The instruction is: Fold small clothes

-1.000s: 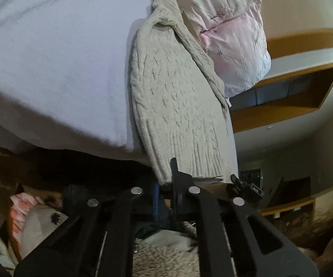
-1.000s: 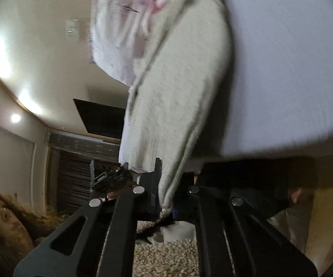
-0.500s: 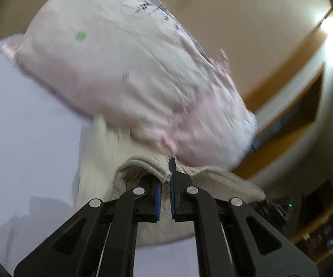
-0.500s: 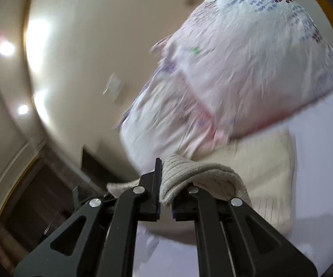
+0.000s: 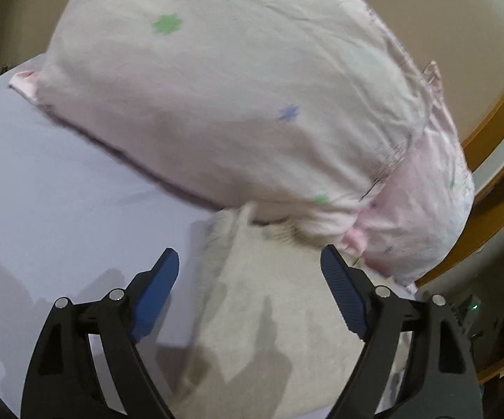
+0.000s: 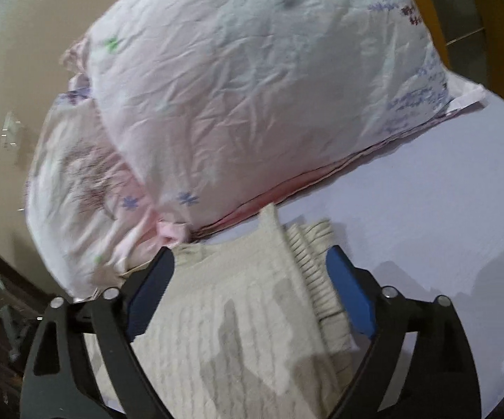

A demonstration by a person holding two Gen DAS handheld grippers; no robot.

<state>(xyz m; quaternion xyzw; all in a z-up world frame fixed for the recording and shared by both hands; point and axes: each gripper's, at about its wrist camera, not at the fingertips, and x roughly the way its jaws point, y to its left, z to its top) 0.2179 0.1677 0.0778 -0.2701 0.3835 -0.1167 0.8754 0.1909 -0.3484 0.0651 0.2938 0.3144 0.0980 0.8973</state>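
On the pale lavender bed sheet (image 5: 59,188), just in front of the pink flowered pillow (image 5: 238,104), lies the cream knit sweater (image 5: 269,314), folded over on itself, its far edge touching or slipping slightly under the pillow's lower seam. The left gripper (image 5: 248,272) hangs above the sweater's left part with its jaws spread wide, grasping nothing; its blue pads (image 5: 154,293) stand clear of the cloth. In the right wrist view the same sweater (image 6: 238,314) shows its ribbed hem (image 6: 318,276) turned up along the right side, lying near the sheet (image 6: 444,227). The right gripper (image 6: 248,272) is likewise released, jaws wide, straddling the knit without gripping it.

The risks from here are several, in my judgement. The top layer is loose and bulky, so it may spring back or slide off once nothing holds it. The far edge sits so close to the pillow (image 6: 252,87) that a next pinch there could catch the pillowcase along with the knit. The left view is blurred, so I cannot tell whether the layers line up squarely; if they do not, a further fold would lock in a skewed shape.
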